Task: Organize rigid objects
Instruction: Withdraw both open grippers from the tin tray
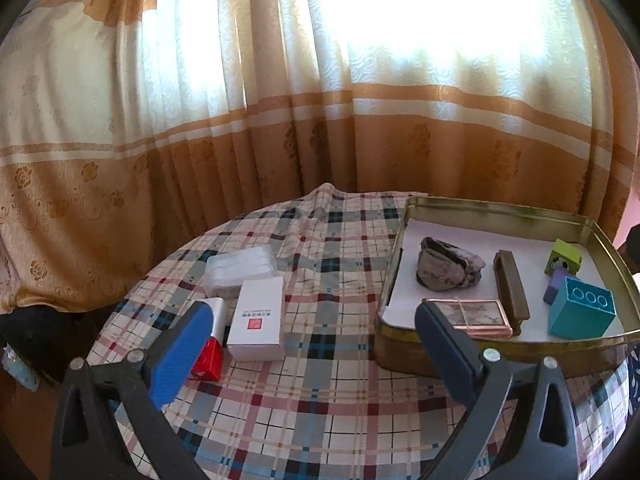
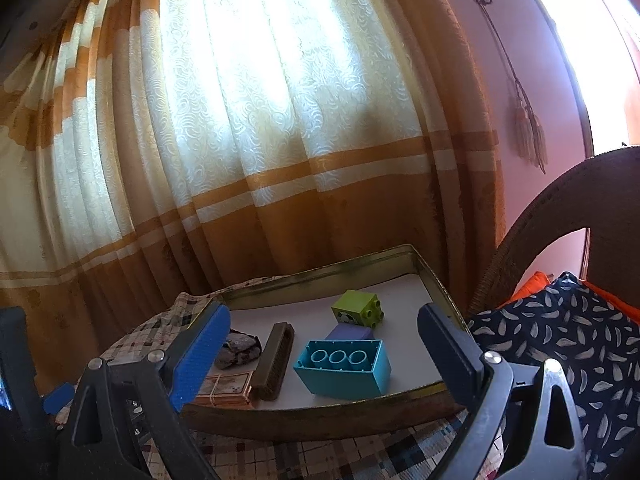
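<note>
Left wrist view: our left gripper, jaws spread, hovers beside a white box whose small print we cannot read. Our right gripper hangs spread before the tin tray holding a teal block.

Sunlit cream-and-orange curtain, plaid-covered table, pink wall, wicker chair back

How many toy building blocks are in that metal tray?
3: teal block nearest, purple block behind it, green block farthest, all at the tray's right end. None seem hidden.
</note>
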